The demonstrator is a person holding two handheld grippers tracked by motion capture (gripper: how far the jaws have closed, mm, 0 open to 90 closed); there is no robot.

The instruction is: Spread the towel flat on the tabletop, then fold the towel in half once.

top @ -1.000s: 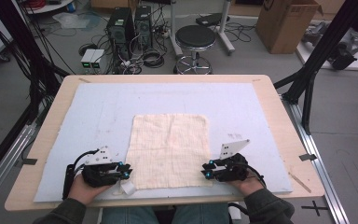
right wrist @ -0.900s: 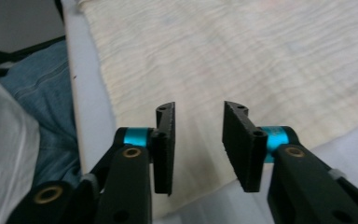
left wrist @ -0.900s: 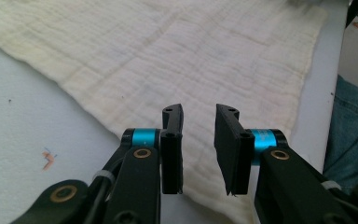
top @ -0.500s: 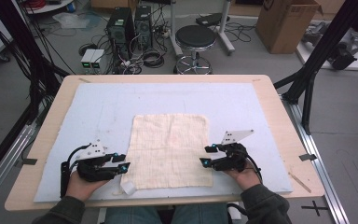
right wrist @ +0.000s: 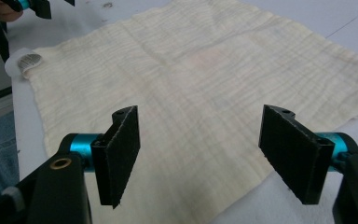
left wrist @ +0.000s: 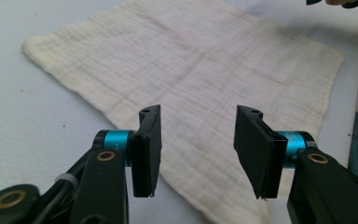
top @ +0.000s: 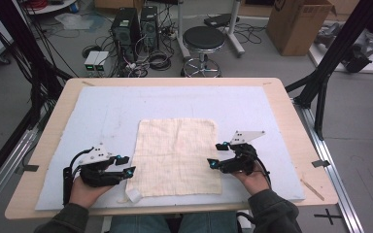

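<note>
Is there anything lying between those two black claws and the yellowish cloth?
Nothing visible. The cloth lies flat and bare on the table, with the left gripper at its left edge and the right gripper at its right edge, both open.

Even, soft overhead light is falling across the scene, casting only faint shadows. The high view is looking slightly grainy; both gripper views are blurring toward their near edges.
</note>
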